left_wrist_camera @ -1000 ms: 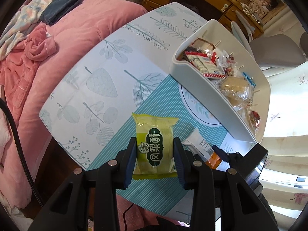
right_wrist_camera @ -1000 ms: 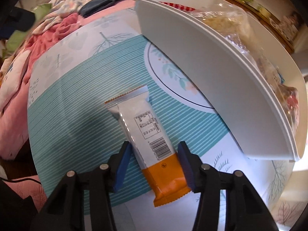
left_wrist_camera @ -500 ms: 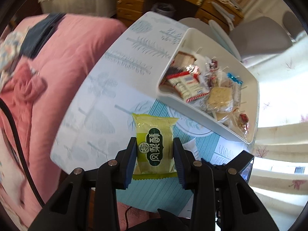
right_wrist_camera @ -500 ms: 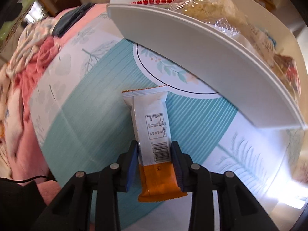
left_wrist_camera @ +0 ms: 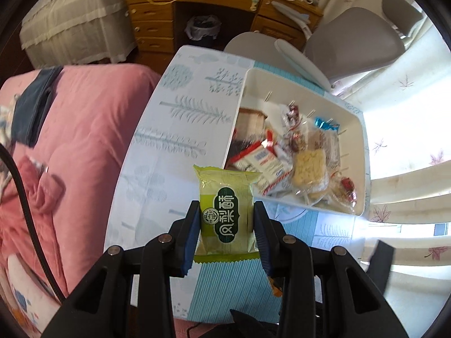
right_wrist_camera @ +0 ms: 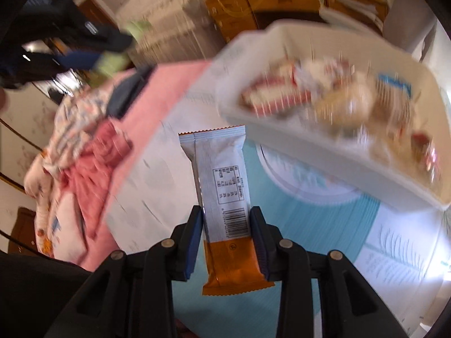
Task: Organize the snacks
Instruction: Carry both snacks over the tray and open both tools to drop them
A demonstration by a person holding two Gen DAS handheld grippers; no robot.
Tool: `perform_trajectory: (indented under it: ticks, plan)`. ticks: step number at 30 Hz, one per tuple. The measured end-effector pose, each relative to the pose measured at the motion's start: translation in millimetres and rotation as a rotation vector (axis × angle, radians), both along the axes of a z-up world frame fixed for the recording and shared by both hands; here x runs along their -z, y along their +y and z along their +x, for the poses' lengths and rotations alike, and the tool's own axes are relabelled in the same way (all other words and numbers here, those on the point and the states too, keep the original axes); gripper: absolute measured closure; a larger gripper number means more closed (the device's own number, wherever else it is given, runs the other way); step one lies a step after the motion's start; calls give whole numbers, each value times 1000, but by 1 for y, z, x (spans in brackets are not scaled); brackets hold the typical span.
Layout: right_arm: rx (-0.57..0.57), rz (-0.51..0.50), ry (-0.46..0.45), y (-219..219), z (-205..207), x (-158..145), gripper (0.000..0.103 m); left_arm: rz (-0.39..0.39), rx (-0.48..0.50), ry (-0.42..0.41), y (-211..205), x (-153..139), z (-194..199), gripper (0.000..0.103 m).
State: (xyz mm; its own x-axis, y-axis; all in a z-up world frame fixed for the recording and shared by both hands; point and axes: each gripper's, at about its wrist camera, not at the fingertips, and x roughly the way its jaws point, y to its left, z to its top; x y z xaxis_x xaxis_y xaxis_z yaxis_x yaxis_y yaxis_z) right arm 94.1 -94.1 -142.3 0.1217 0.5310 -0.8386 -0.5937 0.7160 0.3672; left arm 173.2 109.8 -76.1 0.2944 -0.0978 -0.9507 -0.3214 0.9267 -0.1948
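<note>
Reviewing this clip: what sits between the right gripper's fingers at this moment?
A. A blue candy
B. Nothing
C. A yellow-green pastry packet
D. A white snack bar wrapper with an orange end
D: in the right wrist view the right gripper is clamped on the white and orange snack bar, held clear of the table.

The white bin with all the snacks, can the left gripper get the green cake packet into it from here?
Probably yes. The left gripper is shut on the green cake packet, and the white bin sits just ahead with its top open. Nothing stands between them, though snacks already crowd its near end.
</note>
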Motion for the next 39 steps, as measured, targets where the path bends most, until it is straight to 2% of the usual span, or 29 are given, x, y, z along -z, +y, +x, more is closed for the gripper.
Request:
perform_trajectory:
  ticks: [3, 9, 15, 21, 26, 31, 32, 34, 35, 37, 39]
  plan:
    - [35, 81, -56, 0, 11, -28, 69, -17, 37, -39, 1, -5, 12, 68]
    - [132, 164, -144, -12, 37, -63, 69, -45, 113, -111, -1, -15, 38, 68]
    - [280, 209, -208, -26, 69, -78, 69, -70, 167, -156, -4, -14, 72, 68]
    - [405, 166, -245, -41, 97, -72, 68, -91, 217, -124, -17, 3, 105, 68]
    - [498, 118, -227, -57, 113, -57, 68, -101, 248, -84, -30, 24, 123, 68]
    - [529, 75, -192, -63, 121, -45, 66, -110, 250, -58, -38, 38, 130, 68]
    - [531, 70, -191, -63, 121, -43, 66, -110, 239, -52, -37, 40, 130, 65]
    - [528, 53, -175, -62, 123, -40, 63, -112, 224, -42, -36, 41, 128, 47]
    - [524, 47, -168, -62, 123, -39, 59, -114, 215, -48, -34, 40, 127, 36]
    - [516, 37, -160, -59, 122, -39, 52, -112, 202, -75, -30, 35, 124, 32]
    - [504, 40, -158, -56, 119, -42, 45, -104, 188, -95, -25, 30, 120, 24]
